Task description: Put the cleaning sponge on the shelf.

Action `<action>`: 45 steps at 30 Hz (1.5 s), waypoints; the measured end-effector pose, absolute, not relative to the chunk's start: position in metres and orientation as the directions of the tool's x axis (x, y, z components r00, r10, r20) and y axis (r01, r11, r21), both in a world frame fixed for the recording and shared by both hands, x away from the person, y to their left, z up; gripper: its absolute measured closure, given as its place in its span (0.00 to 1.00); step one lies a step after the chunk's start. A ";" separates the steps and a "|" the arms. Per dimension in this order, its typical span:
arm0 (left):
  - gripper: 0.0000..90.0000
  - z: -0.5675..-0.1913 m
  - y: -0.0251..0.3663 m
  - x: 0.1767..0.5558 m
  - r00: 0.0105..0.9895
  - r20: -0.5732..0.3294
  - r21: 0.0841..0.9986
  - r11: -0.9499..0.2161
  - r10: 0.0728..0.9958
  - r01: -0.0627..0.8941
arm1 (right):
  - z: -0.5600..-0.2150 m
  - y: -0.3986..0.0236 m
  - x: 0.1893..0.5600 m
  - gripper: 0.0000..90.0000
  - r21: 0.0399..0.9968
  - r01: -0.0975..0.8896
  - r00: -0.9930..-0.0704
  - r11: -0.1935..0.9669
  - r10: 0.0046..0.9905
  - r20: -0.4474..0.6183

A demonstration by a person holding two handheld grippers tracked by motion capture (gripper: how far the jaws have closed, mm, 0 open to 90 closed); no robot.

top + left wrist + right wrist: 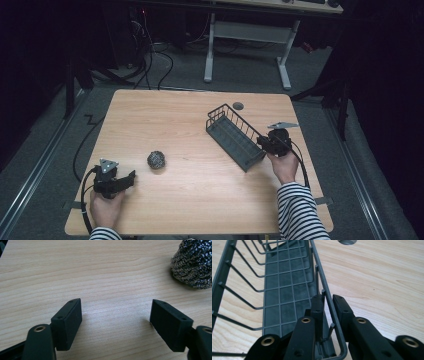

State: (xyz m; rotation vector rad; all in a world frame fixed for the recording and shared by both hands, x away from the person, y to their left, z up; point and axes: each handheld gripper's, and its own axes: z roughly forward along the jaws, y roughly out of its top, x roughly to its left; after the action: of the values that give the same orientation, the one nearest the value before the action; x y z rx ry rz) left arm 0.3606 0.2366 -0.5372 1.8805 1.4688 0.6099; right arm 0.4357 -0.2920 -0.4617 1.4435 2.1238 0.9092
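Right gripper (263, 143) clamped on the rim wire of the dark wire basket (232, 134) at its near corner, one jaw inside the wall and one outside (seen close in the right gripper view, basket (279, 290)). Basket lying slantwise on the right half of the wooden table (190, 195). Left gripper (131, 176) resting near the table's front left, jaws apart and holding nothing, just short of the steel-wool scourer (156, 160).

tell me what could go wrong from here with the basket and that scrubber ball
The right claw pinches only the thin top rim wire of the wire basket near one corner, so lifting could let it swing or slip. The steel scrubber ball is round and may roll off when the open left claw reaches.
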 end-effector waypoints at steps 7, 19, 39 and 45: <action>0.29 -0.537 0.237 0.361 0.258 -0.039 0.742 -0.145 0.965 0.654 | -0.461 -0.282 0.429 0.93 0.711 0.644 -0.423 0.283 0.906 0.023; 0.29 -0.537 0.237 0.361 0.257 -0.042 0.744 -0.142 0.965 0.652 | -0.461 -0.263 0.420 0.95 0.715 0.618 -0.483 0.328 0.876 0.016; 0.29 -0.537 0.236 0.361 0.259 -0.035 0.743 -0.148 0.965 0.653 | -0.462 -0.237 0.388 0.94 0.720 0.589 -0.569 0.368 0.821 0.046; 0.29 -0.537 0.236 0.361 0.259 -0.035 0.743 -0.148 0.965 0.653 | -0.462 -0.232 0.382 0.94 0.718 0.573 -0.589 0.395 0.808 0.026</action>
State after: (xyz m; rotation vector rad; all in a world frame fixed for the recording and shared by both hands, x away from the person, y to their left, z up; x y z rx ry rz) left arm 0.3607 0.2361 -0.5375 1.8820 1.4669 0.6137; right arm 0.3816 -0.2318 -0.4615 1.2014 2.3307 1.0054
